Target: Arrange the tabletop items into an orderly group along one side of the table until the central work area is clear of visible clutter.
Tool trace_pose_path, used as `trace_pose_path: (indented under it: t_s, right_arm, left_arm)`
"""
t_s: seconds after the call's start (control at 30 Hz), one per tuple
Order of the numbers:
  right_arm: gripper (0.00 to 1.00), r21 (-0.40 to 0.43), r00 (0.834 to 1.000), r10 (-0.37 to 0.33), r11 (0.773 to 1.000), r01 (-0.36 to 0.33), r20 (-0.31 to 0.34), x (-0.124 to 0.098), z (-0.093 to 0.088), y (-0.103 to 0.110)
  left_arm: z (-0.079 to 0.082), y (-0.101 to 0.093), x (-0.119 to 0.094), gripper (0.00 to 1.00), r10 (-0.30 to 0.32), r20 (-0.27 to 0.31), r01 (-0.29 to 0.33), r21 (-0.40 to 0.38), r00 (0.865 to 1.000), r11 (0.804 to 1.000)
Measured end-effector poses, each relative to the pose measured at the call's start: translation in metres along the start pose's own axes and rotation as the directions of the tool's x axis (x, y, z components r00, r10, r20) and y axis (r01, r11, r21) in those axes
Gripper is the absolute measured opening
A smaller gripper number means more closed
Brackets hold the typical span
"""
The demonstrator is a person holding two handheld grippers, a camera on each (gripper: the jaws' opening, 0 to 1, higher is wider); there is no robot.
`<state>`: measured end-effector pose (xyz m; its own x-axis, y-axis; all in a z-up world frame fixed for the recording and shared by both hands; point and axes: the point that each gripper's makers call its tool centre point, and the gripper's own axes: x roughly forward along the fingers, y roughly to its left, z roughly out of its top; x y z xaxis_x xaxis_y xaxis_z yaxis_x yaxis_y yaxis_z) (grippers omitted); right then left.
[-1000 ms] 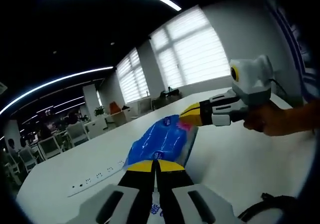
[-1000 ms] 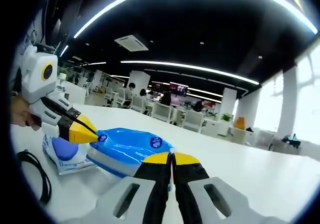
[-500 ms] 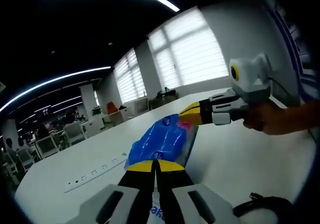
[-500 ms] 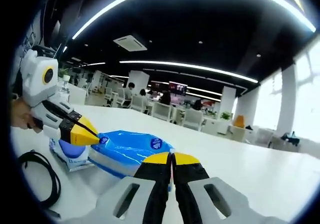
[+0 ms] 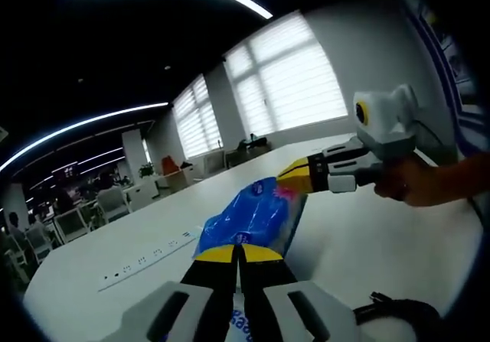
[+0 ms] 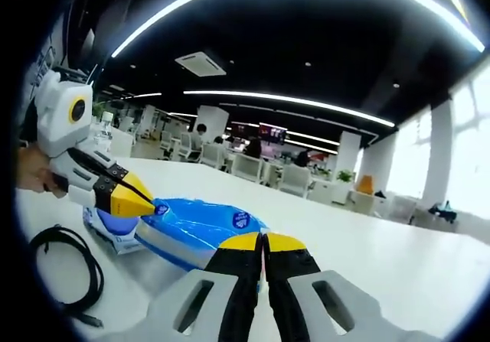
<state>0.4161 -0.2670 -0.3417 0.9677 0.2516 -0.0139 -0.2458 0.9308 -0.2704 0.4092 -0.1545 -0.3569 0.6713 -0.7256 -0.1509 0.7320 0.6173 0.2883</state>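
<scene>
- Open office with a dark ceiling (image 6: 321, 43) and long strip lights (image 6: 291, 103).
- Large windows with white blinds (image 5: 295, 78).
- Rows of desks and chairs (image 6: 260, 172) behind.

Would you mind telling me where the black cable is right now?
In the right gripper view the black cable lies coiled on the white table at lower left, beside the blue packet and below the left gripper.

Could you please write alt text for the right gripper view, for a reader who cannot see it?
Two yellow-tipped grippers pinch opposite ends of a blue tissue pack on a white table: the right gripper from below, the left gripper from the left. A smaller packet lies behind the pack, a black cable coils nearby, and an open office stretches beyond.
</scene>
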Motion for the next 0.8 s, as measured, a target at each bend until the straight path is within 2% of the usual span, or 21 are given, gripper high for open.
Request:
trace_pose_path:
  t_s: [0.3, 0.6, 0.8]
  right_arm:
    - [0.00, -0.001, 1.000, -0.001, 1.000, 0.001, -0.004, -0.002, -0.001, -0.001]
    - [0.00, 0.003, 0.999, 0.010, 1.000, -0.010, -0.040, -0.012, -0.022, 0.009]
    - [0.00, 0.013, 0.999, 0.014, 1.000, -0.013, -0.044, -0.017, -0.025, 0.010]
  left_arm:
    - [0.002, -0.004, -0.003, 0.00, -0.007, 0.003, 0.007, 0.004, 1.000, 1.000]
    - [-0.008, -0.011, -0.008, 0.00, -0.024, -0.014, 0.024, 0.006, 1.000, 1.000]
    - [-0.008, -0.015, -0.009, 0.00, -0.030, -0.017, 0.030, 0.010, 0.999, 0.999]
